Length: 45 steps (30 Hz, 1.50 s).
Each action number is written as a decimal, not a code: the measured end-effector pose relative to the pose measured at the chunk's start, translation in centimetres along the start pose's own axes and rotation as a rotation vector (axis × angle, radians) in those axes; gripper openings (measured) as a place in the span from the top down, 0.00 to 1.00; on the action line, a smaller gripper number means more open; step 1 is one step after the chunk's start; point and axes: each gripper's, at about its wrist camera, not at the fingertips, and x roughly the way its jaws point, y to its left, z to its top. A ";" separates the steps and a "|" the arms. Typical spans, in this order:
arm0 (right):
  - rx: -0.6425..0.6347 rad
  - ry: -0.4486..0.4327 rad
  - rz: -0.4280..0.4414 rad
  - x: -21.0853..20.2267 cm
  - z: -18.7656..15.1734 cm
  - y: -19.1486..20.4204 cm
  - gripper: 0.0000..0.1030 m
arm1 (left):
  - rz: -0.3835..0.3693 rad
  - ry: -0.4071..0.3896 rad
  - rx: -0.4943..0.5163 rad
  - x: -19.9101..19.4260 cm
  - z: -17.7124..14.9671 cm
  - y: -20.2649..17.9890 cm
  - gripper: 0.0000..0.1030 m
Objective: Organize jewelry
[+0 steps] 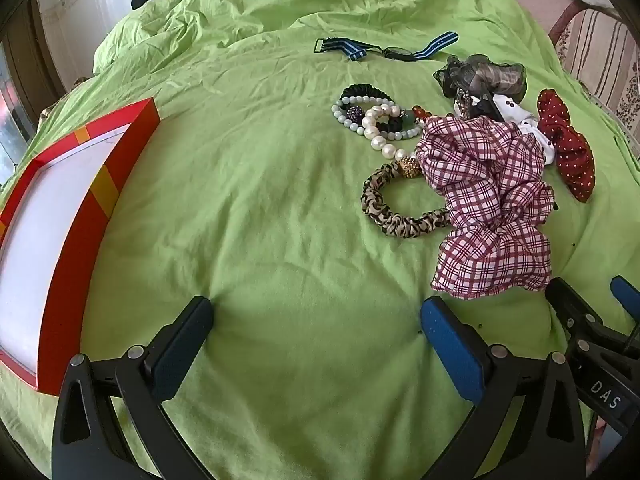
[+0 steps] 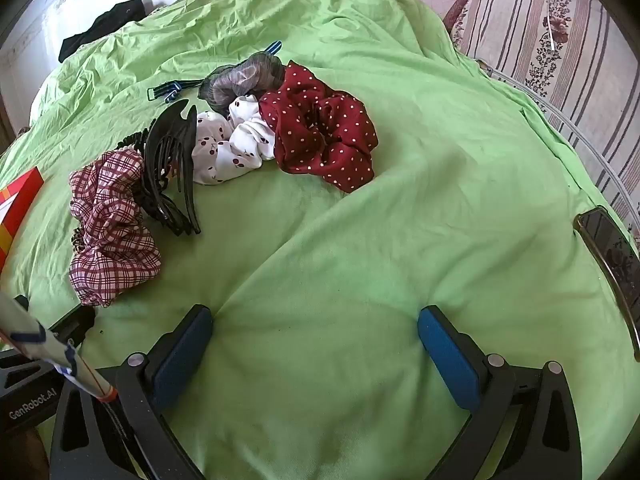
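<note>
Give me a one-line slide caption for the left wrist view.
Open left hand-held gripper over green sheet, red box left, bracelets and scrunchies piled right.

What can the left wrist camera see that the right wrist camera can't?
Only the left wrist view shows the pearl bracelet, the pale green bead bracelet and most of the leopard scrunchie.

Only the right wrist view shows the phone at the bed's edge, and the black claw clip clearly.

Both show the plaid scrunchie, the red dotted scrunchie, the striped watch, the red box and the green sheet.
</note>
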 end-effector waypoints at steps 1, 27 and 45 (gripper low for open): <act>0.003 -0.003 0.003 0.0 0.0 0.0 0.00 | -0.002 0.008 -0.006 0.0 0.0 0.1 0.00; -0.085 0.028 0.001 -4.7 -3.2 -0.5 0.02 | 0.035 -0.121 0.007 -14.1 -6.9 5.2 0.00; 0.016 -0.135 -0.027 -12.9 -5.2 -1.3 0.12 | -0.007 -0.193 0.054 -18.4 -8.6 2.9 0.00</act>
